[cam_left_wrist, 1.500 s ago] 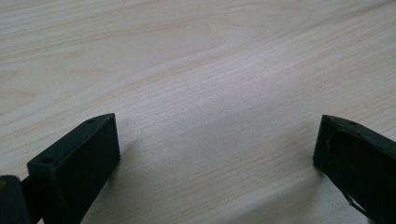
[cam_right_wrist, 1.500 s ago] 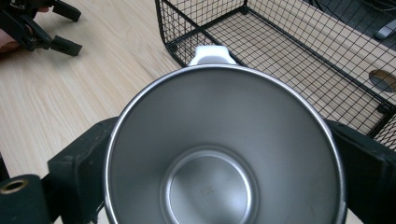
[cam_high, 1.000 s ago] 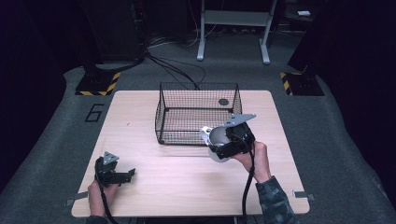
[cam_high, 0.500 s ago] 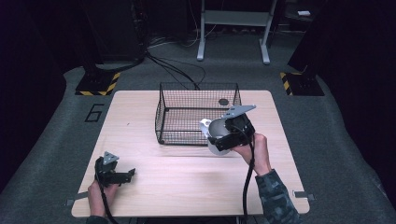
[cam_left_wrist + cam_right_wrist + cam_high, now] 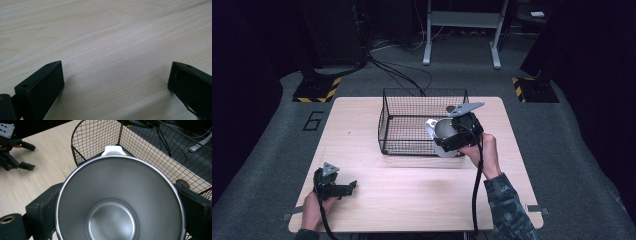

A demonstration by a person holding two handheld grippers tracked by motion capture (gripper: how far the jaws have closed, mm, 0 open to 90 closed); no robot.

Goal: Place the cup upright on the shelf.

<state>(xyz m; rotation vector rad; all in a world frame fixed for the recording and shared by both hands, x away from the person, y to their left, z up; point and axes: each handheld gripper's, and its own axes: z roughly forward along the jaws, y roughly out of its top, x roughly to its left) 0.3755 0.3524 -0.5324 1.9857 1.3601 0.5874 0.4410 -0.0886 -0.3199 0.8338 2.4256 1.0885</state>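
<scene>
A steel cup (image 5: pixel 442 132) with a white handle (image 5: pixel 113 150) is tipped on its side, and my right gripper (image 5: pixel 453 137) is shut on it. The jaws clamp its rim from both sides, and the cup's (image 5: pixel 112 202) open mouth faces the right gripper view's camera. It hangs at the front right corner of the black wire basket (image 5: pixel 384 122). My left gripper (image 5: pixel 348 187) rests low at the table's front left, open, with bare wood between its fingers (image 5: pixel 42 85).
A small dark round object (image 5: pixel 451 108) lies in the basket's far right corner. The light wooden table (image 5: pixel 412 200) ends close behind the basket. Beyond it are grey carpet, cables and a stand's legs (image 5: pixel 462 35). In the right gripper view, the left gripper (image 5: pixel 31 156) shows far off.
My right gripper has carried the cup a little farther away and up, against the basket's front right corner. The left gripper has stayed put.
</scene>
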